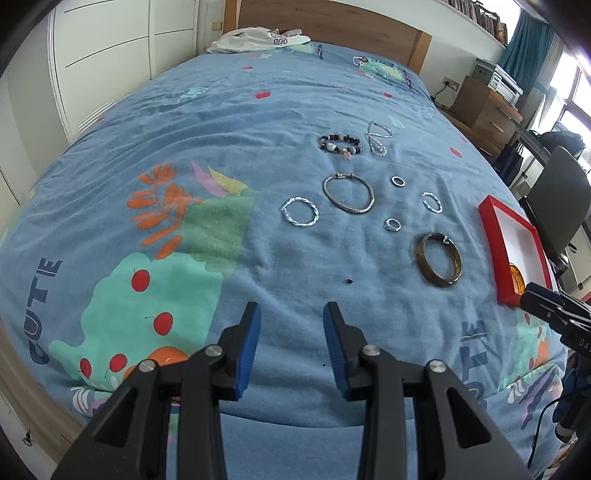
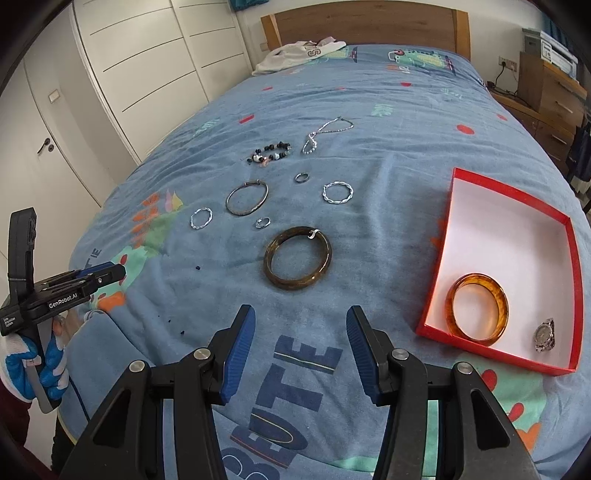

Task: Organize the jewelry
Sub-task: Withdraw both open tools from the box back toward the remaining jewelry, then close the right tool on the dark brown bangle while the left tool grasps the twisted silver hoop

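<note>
Jewelry lies on a blue bedspread. A dark brown bangle (image 2: 297, 257) (image 1: 441, 264) lies just ahead of my right gripper (image 2: 301, 325), which is open and empty. A red box (image 2: 506, 236) (image 1: 496, 236) at the right holds an amber bangle (image 2: 477, 309) and a silver watch (image 2: 545, 335). Farther off lie a thin metal bangle (image 2: 246, 197) (image 1: 348, 193), two twisted silver rings (image 2: 337, 192) (image 2: 201, 218), two small rings (image 2: 301, 177) (image 2: 262, 222), a beaded bracelet (image 2: 271, 152) (image 1: 340, 142) and a silver chain (image 2: 327, 132) (image 1: 377, 137). My left gripper (image 1: 291, 319) is open and empty, well short of the jewelry.
White clothing (image 2: 299, 55) lies by the wooden headboard (image 2: 365, 22). White wardrobe doors (image 2: 147, 62) stand on the left. A wooden dresser (image 2: 550, 96) and a chair (image 1: 561, 206) stand right of the bed. Small dark beads (image 2: 197, 266) are scattered on the cover.
</note>
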`<state>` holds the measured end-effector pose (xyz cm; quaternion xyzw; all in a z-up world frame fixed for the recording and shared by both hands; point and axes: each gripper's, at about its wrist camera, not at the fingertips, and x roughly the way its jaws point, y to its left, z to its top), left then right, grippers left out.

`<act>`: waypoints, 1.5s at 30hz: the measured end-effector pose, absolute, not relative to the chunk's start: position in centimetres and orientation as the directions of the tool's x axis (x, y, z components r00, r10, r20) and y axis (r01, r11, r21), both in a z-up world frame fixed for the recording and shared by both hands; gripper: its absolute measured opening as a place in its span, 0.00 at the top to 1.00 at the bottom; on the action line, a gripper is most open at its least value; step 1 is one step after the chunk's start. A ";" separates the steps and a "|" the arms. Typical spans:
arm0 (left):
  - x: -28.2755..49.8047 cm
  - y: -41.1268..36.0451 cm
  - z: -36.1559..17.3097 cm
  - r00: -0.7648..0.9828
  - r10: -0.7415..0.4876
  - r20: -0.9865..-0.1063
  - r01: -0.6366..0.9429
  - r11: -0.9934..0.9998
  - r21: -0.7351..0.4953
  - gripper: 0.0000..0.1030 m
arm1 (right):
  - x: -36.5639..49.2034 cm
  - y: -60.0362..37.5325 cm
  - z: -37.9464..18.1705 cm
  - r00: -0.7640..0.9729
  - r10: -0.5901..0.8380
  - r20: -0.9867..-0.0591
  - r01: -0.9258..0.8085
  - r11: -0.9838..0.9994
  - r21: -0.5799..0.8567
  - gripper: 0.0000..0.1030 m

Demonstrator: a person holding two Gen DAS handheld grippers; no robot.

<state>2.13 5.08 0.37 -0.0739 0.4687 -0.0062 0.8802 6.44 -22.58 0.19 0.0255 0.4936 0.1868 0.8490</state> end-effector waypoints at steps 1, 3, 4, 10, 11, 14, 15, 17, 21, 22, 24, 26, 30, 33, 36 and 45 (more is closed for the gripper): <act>2.3 5.2 0.1 0.558 -0.081 -0.826 -0.062 0.988 -0.139 0.68 | 6.7 -22.4 -0.1 0.437 0.344 -0.831 -0.293 0.928 0.230 0.51; 2.7 5.3 -0.2 0.553 -0.082 -0.829 -0.067 0.988 -0.142 0.68 | 7.0 -22.1 -0.6 0.426 0.347 -0.836 -0.295 0.926 0.234 0.52; 2.9 5.3 -0.4 0.550 -0.084 -0.831 -0.068 0.987 -0.145 0.68 | 7.2 -22.1 -0.7 0.422 0.350 -0.836 -0.297 0.925 0.237 0.53; 4.6 5.5 -1.3 0.542 -0.088 -0.836 -0.077 0.985 -0.154 0.68 | 8.6 -21.1 -1.3 0.409 0.386 -0.827 -0.325 0.908 0.263 0.57; 4.8 5.5 -1.4 0.541 -0.089 -0.837 -0.079 0.985 -0.155 0.68 | 8.8 -20.9 -1.4 0.406 0.389 -0.827 -0.327 0.907 0.265 0.57; 5.6 5.8 -1.7 0.538 -0.086 -0.838 -0.083 0.984 -0.155 0.68 | 9.5 -20.4 -2.0 0.399 0.393 -0.828 -0.327 0.905 0.272 0.57; 5.9 6.0 -1.8 0.537 -0.085 -0.839 -0.086 0.984 -0.155 0.68 | 9.6 -20.2 -2.2 0.396 0.393 -0.830 -0.325 0.905 0.274 0.57; 6.3 6.2 -2.1 0.534 -0.081 -0.841 -0.091 0.984 -0.153 0.68 | 9.9 -20.1 -2.7 0.387 0.394 -0.834 -0.322 0.905 0.278 0.57; 7.0 6.6 -2.7 0.526 -0.081 -0.846 -0.097 0.983 -0.155 0.68 | 10.3 -19.9 -3.5 0.373 0.392 -0.841 -0.315 0.906 0.282 0.57; 7.1 6.7 -2.9 0.524 -0.082 -0.848 -0.098 0.983 -0.155 0.68 | 10.4 -20.0 -3.7 0.371 0.391 -0.842 -0.313 0.907 0.283 0.57; 7.3 6.7 -3.2 0.519 -0.081 -0.851 -0.099 0.983 -0.154 0.68 | 10.6 -20.1 -4.0 0.369 0.390 -0.844 -0.307 0.908 0.286 0.57; 7.5 6.6 -3.5 0.514 -0.081 -0.854 -0.099 0.983 -0.153 0.68 | 10.9 -20.2 -4.2 0.370 0.390 -0.843 -0.299 0.909 0.289 0.57; 7.9 6.6 -3.9 0.508 -0.081 -0.857 -0.101 0.983 -0.152 0.68 | 11.4 -20.5 -4.4 0.375 0.388 -0.842 -0.287 0.912 0.293 0.57; 8.3 6.6 -4.0 0.509 -0.081 -0.857 -0.104 0.983 -0.154 0.68 | 11.8 -20.6 -4.5 0.380 0.387 -0.840 -0.276 0.914 0.296 0.58; 9.0 6.7 -4.0 0.511 -0.079 -0.856 -0.106 0.982 -0.154 0.68 | 12.4 -20.7 -4.7 0.381 0.384 -0.841 -0.268 0.917 0.297 0.59; 11.4 7.0 -3.8 0.531 -0.067 -0.845 -0.116 0.982 -0.150 0.68 | 13.9 -20.9 -5.3 0.378 0.380 -0.844 -0.251 0.920 0.302 0.61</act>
